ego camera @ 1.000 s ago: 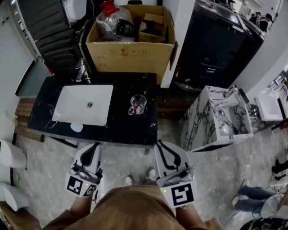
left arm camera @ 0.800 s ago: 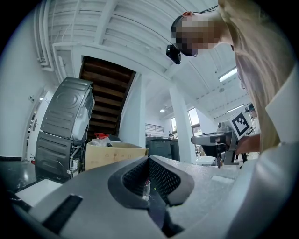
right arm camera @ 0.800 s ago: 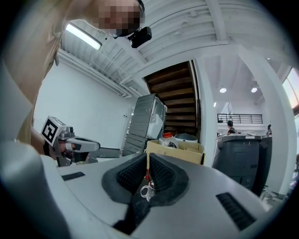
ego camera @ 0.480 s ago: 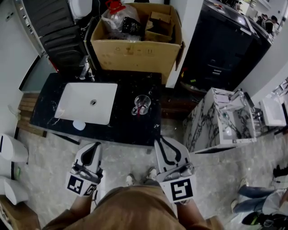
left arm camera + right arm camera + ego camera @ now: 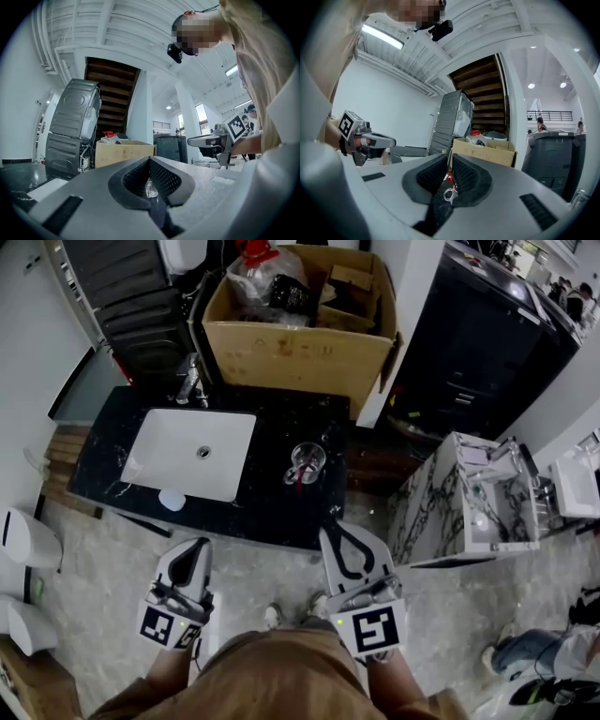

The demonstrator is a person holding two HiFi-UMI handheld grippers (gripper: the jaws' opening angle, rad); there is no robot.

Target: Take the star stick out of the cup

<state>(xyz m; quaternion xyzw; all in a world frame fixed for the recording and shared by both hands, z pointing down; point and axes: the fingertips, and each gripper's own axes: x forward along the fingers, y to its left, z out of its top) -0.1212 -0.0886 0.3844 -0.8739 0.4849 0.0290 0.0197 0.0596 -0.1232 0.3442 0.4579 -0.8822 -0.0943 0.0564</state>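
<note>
Noting cup [image 5: 307, 463] by counter's [image 5: 272, 507] right edge, red star stick [image 5: 301, 475] standing inside. Right gripper [image 5: 329, 533] nearer, cup straight ahead of it. Both right and left gripper [image 5: 198, 544] fingers closed, empty.

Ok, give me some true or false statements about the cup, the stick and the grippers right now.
1. The cup stands on the black counter, beside the white sink. True.
2. The star stick lies on the counter. False: it stands in the cup.
3. The right gripper is clamped on the cup. False: it is shut on nothing, short of the counter.
4. A cardboard box sits behind the counter. True.
</note>
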